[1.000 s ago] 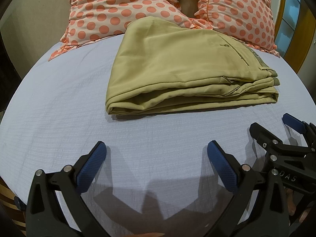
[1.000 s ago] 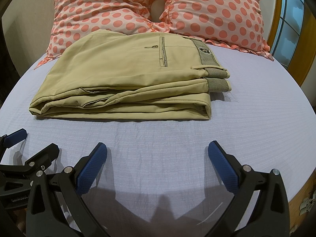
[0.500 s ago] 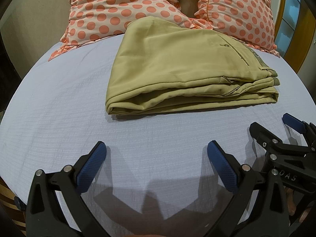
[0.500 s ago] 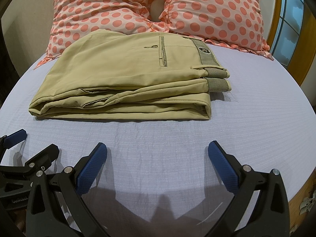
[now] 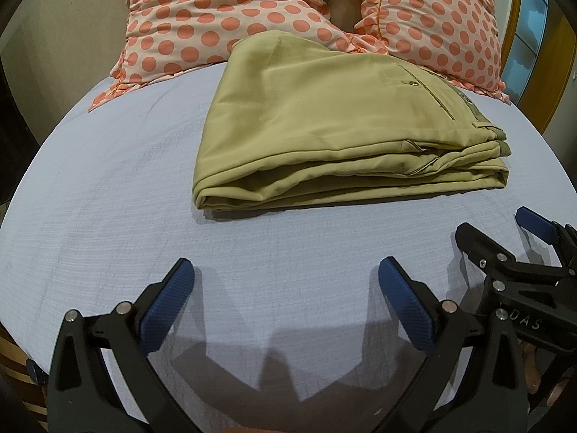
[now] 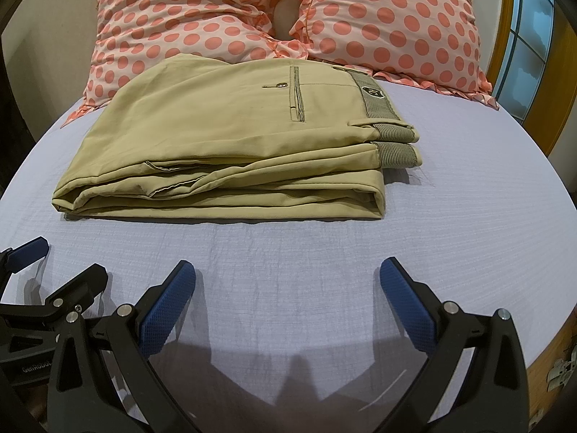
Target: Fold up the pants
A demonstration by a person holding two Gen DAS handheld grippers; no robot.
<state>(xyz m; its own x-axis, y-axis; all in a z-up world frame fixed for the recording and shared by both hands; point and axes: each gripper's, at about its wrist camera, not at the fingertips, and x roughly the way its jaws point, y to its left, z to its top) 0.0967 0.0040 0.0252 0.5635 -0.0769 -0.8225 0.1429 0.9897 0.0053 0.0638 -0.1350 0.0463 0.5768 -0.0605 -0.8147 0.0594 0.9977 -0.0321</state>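
Khaki pants (image 5: 324, 126) lie folded in a flat stack on the pale blue bed sheet (image 5: 108, 187), back pocket and waistband up; they also show in the right wrist view (image 6: 223, 144). My left gripper (image 5: 286, 281) is open and empty, low over the sheet in front of the stack. My right gripper (image 6: 288, 281) is open and empty, also in front of the stack. Each gripper shows in the other's view: the right one (image 5: 505, 238) at the right edge, the left one (image 6: 61, 263) at the left edge.
Two pink pillows with coral dots (image 6: 202, 18) (image 6: 396, 25) lean at the head of the bed, right behind the pants. A wooden window frame (image 6: 548, 83) stands at the right. The bed's front edge runs just under the grippers.
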